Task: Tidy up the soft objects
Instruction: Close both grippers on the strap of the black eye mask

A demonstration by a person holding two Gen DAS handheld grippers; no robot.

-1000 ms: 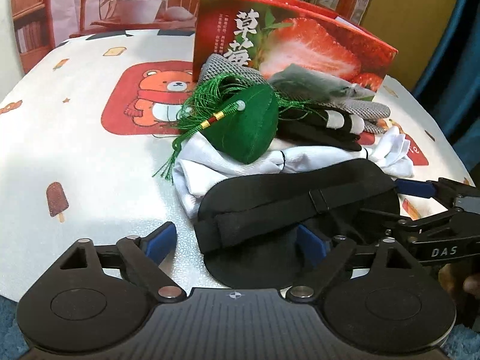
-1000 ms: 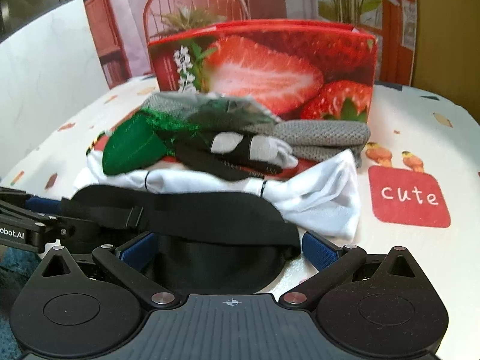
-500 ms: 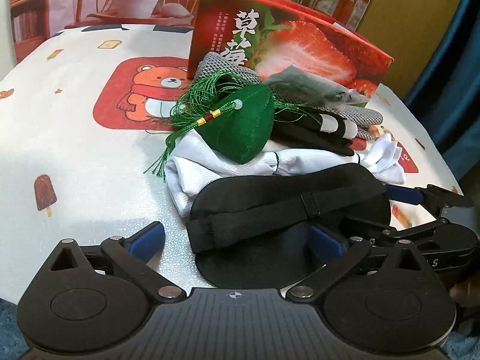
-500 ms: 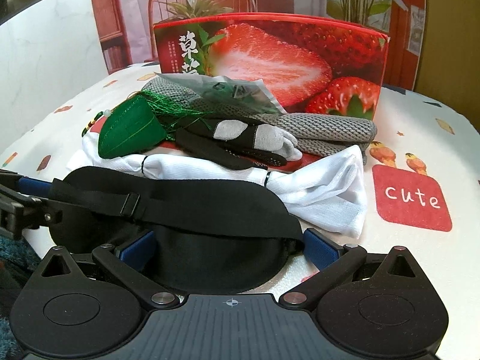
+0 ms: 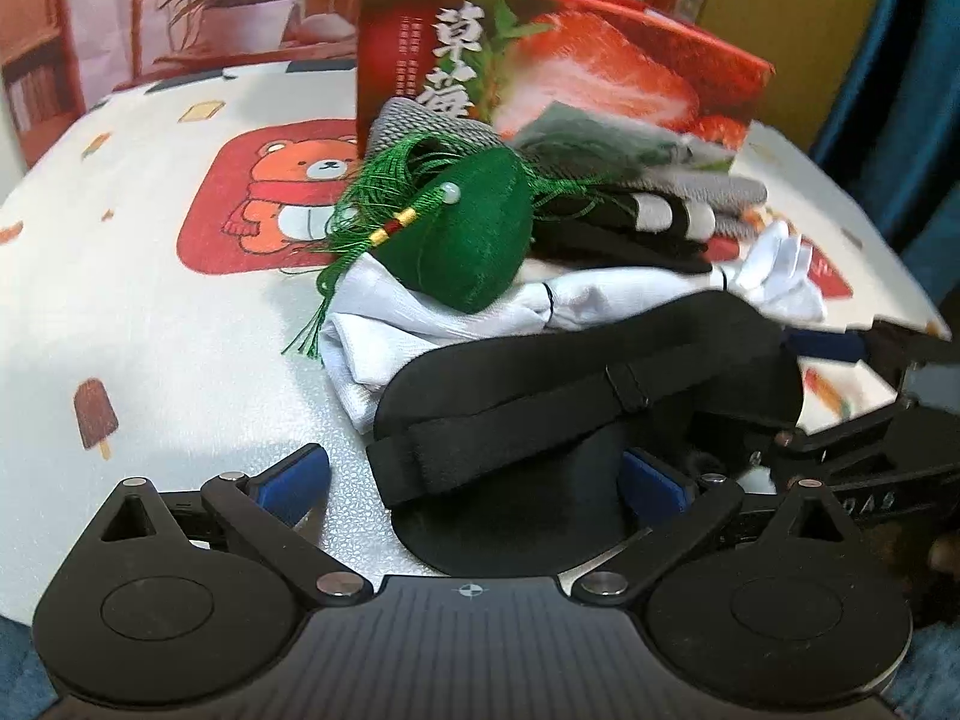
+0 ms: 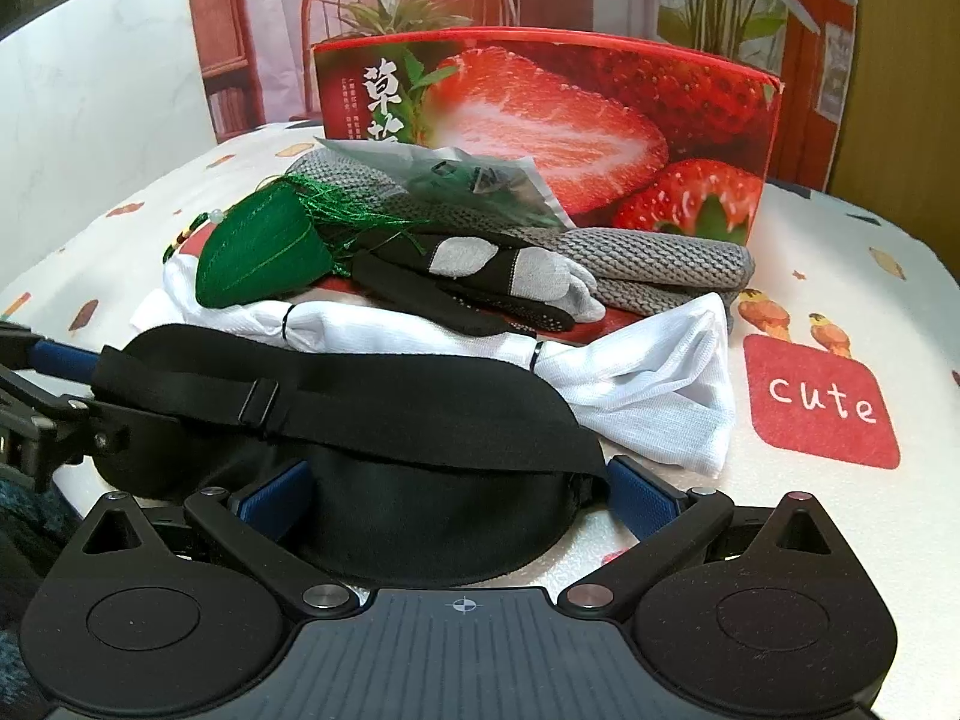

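Table (image 5: 150,312) edge has a black sleep mask (image 5: 576,396) lying at the front of the soft pile, touching the white cloth (image 5: 420,324) behind it. Left hand-held gripper (image 5: 474,480) has just spread wide, one end of the mask loose between its fingers. Right hand-held gripper (image 6: 456,486) brackets the other end; can't tell if it's pinching.

Both tools tilt down over the black eye mask (image 5: 588,396). The left tool (image 5: 474,480), jaws just widened, straddles its near-left end; the right tool (image 6: 456,489) brackets its near-right end, jaws spread wide.
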